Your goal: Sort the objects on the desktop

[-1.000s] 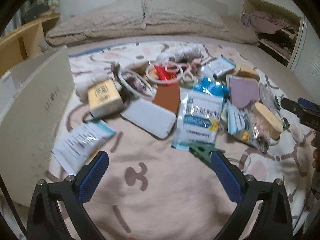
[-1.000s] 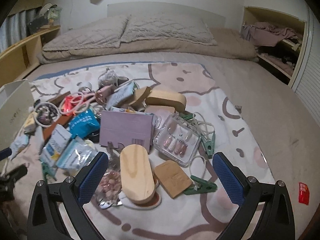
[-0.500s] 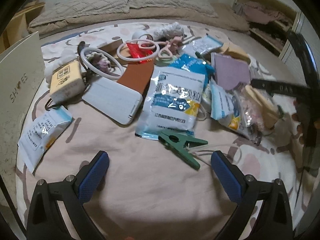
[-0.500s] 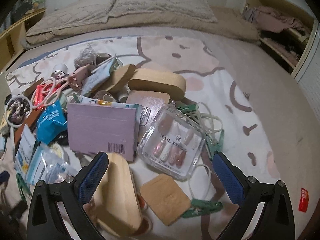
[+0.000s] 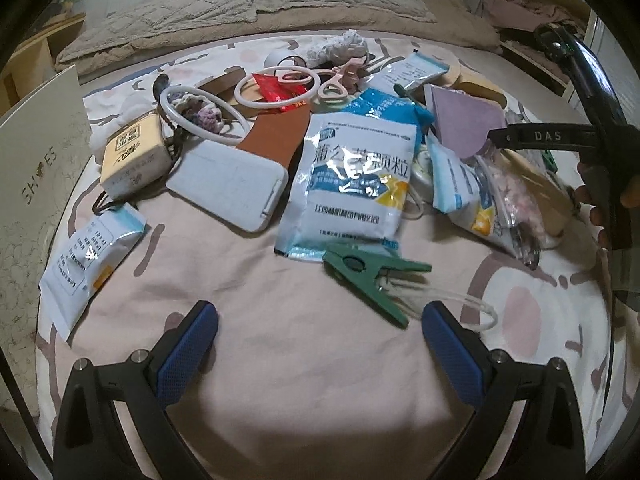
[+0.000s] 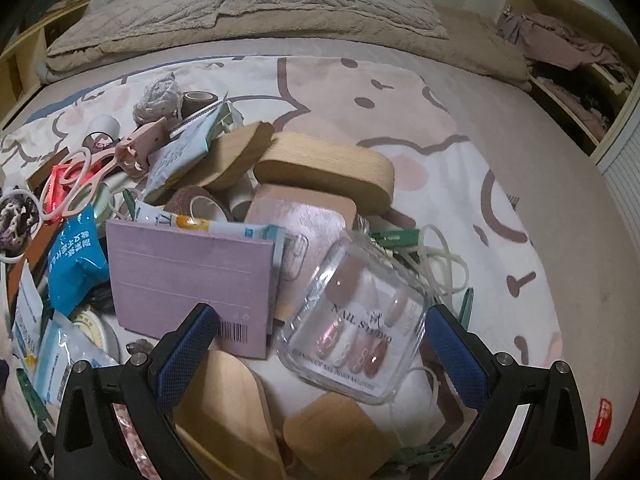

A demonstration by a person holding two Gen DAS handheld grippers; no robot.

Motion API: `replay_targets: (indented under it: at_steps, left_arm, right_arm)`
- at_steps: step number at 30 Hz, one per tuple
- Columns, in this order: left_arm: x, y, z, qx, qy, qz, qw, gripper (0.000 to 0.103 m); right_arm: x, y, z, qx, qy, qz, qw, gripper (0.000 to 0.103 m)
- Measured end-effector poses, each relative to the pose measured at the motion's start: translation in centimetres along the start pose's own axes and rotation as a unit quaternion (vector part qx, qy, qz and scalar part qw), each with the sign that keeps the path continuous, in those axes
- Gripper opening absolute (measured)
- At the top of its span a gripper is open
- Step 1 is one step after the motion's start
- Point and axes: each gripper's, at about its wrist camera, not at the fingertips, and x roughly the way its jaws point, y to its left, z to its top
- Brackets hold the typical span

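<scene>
Left gripper [image 5: 320, 334] jaws wide apart, empty, low over the bed. Green clothespin [image 5: 370, 270] lies just ahead, a bit right of centre, long axis diagonal w/ tip near the right pad. Right gripper [image 6: 320, 338] also apart, empty, over the clear nail box [image 6: 354, 326]. Left is nearer the pin.
</scene>
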Motion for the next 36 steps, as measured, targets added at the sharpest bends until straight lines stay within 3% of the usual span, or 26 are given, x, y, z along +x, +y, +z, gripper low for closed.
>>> replay_targets:
  at_steps: [17,24,36]
  left_arm:
    - [0.3,0.5,1.2,-0.031,0.017,-0.006,0.9994,0.103]
    - [1.0,-0.4,1.1,0.0,0.014,0.02,0.9997,0.103]
    - [0.5,-1.1,-0.3,0.033,0.008,-0.004,0.9994,0.103]
  right_arm:
    - [0.8,-1.8,-3.7,0.052,-0.008,0.008,0.999,0.103]
    - [-0.5,-2.4,-5.7,0.065,-0.014,0.001,0.998,0.103]
    - [-3.4,-2.3,-9.7,0.075,-0.045,-0.039,0.995,0.103]
